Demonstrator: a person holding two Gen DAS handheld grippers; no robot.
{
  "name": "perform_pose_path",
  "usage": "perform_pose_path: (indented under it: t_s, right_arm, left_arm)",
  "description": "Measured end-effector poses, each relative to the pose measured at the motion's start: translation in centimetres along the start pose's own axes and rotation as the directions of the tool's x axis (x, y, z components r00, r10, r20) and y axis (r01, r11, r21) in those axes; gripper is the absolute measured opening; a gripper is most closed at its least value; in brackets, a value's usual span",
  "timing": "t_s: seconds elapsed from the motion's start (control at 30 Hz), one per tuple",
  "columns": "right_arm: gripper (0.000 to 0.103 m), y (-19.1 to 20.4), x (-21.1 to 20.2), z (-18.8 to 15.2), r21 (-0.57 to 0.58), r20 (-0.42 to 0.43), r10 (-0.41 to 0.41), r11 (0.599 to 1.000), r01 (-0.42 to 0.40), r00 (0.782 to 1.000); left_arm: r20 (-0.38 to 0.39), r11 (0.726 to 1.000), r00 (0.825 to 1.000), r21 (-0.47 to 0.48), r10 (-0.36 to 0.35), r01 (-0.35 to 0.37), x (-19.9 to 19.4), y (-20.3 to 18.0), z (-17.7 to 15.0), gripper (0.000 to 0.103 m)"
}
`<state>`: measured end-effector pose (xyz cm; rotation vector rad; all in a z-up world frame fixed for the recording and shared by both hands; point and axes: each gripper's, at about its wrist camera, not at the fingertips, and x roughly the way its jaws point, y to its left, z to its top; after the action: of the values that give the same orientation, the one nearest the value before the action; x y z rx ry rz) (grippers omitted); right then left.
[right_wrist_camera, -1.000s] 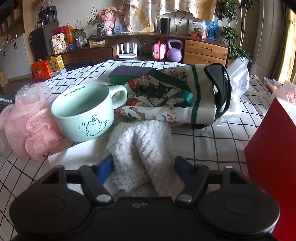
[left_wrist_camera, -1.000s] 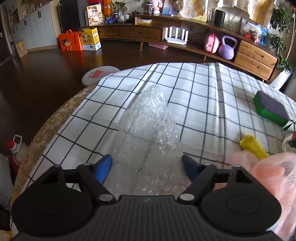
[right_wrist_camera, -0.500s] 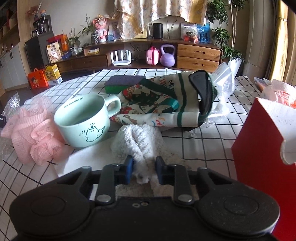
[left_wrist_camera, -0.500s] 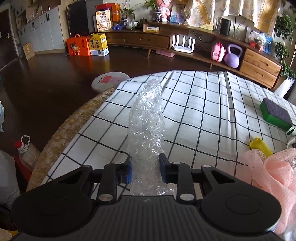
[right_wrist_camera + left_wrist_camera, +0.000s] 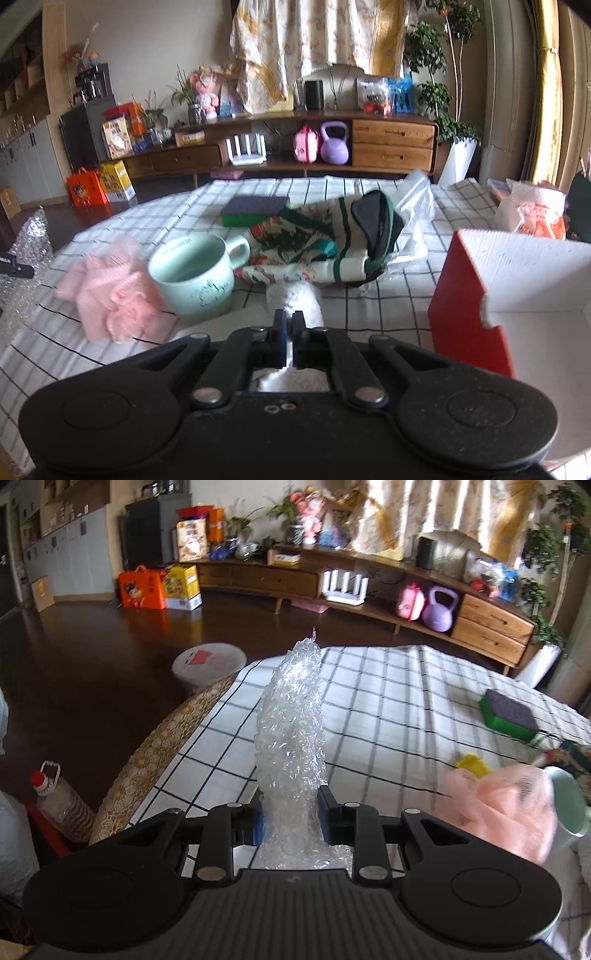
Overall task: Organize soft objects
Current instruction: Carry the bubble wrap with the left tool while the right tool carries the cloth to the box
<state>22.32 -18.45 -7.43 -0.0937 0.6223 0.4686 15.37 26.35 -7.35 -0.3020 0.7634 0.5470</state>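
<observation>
- Red-and-white open corrugated box (image 5: 491,280) on the checked tablecloth (image 5: 369,310), right side; inside looks bare, partly hidden.
- Clear crumpled bubble-wrap sheet (image 5: 291,731): light, springy, slippery; left gripper (image 5: 290,812) pinches its lower end, rest standing up.
- White fluffy towel (image 5: 299,299): soft, limp; right gripper (image 5: 289,325) clamped narrow on its near edge.
- Mint ceramic mug (image 5: 194,278) beside it; contents unclear.

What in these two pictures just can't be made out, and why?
- Left wrist view: the yellow item is blurred and half hidden behind the pink mesh puff.
- Right wrist view: the mug's print is smeared by blur.
- Right wrist view: the red box's contents are hidden by its walls.
</observation>
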Motion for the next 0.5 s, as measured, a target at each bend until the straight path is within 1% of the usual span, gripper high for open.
perform_pose_path:
  t_s: [0.17,0.27,0.4,0.5]
  right_arm:
    - [0.001,-0.7,-3.7,1.0,0.012,0.057,0.008,1.000,-0.009,0.998]
    - [0.001,-1.5,-5.8,1.6,0.024,0.085,0.019,0.999,-0.021,0.996]
    - [0.001,-2.6,-8.5,2.5,0.039,0.118,0.026,0.999,-0.031,0.993]
    - [0.001,-3.7,-10.2,3.3,0.052,0.143,0.023,0.998,-0.031,0.990]
  left_arm:
    - [0.031,0.997,0.998,0.051,-0.059,0.057,-3.2,-0.8,0.1,0.028]
    - [0.040,0.992,0.994,0.079,-0.106,0.102,-5.2,-1.5,0.1,0.028]
    - [0.036,0.976,0.984,0.137,-0.175,0.169,-7.6,-3.3,0.0,0.028]
    - [0.026,0.958,0.974,0.187,-0.227,0.218,-9.3,-4.9,0.0,0.028]
